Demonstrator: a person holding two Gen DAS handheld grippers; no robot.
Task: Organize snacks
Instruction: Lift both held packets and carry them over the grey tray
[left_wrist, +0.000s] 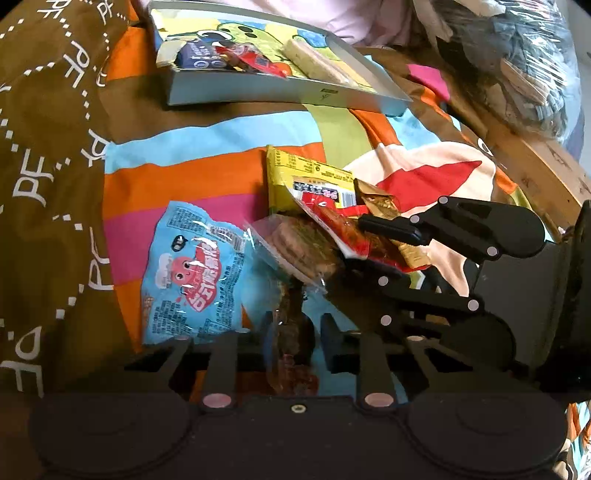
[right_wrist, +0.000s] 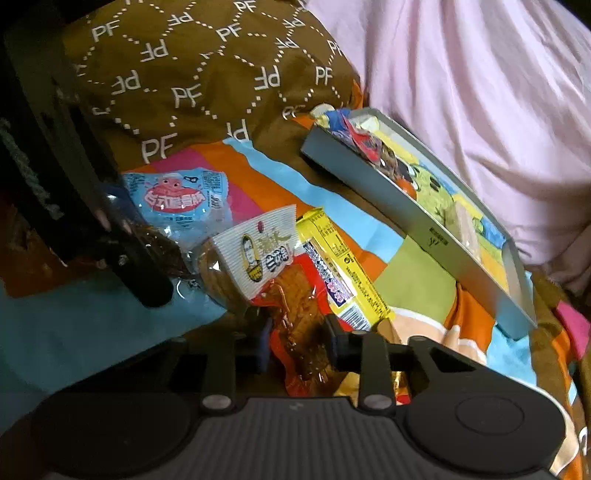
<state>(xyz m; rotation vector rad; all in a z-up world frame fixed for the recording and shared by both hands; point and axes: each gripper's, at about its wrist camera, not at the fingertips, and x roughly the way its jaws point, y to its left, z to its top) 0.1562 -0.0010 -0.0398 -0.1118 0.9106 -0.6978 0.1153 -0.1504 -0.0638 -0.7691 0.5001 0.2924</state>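
Snack packets lie heaped on a colourful striped bedsheet. My left gripper is shut on a clear packet of dark brown snack. My right gripper is shut on a red and clear packet of brown strips; in the left wrist view it comes in from the right. Beside them lie a blue packet with a red cartoon, a yellow packet, a clear biscuit packet with a white label and a gold wrapper. A shallow grey box farther back holds several snacks.
A brown cloth printed with "PF" covers the left side. Pink fabric bunches up behind the grey box. A cardboard box and a clear plastic bag of things stand at the right.
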